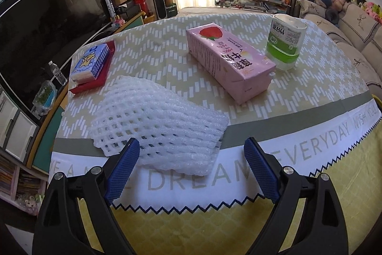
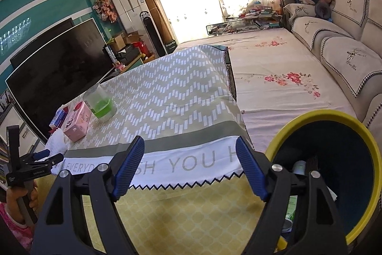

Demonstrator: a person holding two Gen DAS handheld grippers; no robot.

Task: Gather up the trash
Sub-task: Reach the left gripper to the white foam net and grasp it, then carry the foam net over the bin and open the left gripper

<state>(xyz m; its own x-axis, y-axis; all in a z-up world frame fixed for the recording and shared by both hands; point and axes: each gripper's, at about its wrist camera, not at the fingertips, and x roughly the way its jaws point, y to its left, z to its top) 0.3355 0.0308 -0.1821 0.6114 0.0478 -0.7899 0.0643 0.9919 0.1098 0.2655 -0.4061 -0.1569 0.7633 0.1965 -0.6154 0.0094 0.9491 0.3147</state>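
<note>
Both grippers, left gripper (image 1: pixel 192 147) and right gripper (image 2: pixel 190 147), spread wide over the patterned tablecloth (image 1: pixel 167 51); foam net (image 1: pixel 157 121) possibly touching one left finger.

Bare tabletop (image 1: pixel 152 49) lies between the pink carton (image 1: pixel 229 61) and the tissue pack (image 1: pixel 89 62); right of the carton, touching it, stands the green-banded cup (image 1: pixel 285 44).

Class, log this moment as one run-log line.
left gripper: open, at foam net | right gripper: open, empty | bin: beside table

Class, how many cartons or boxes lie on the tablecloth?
2. The pink strawberry milk carton lies mid-table beside the green-labelled cup; the blue tissue box rests on a red tray, far left.
</note>
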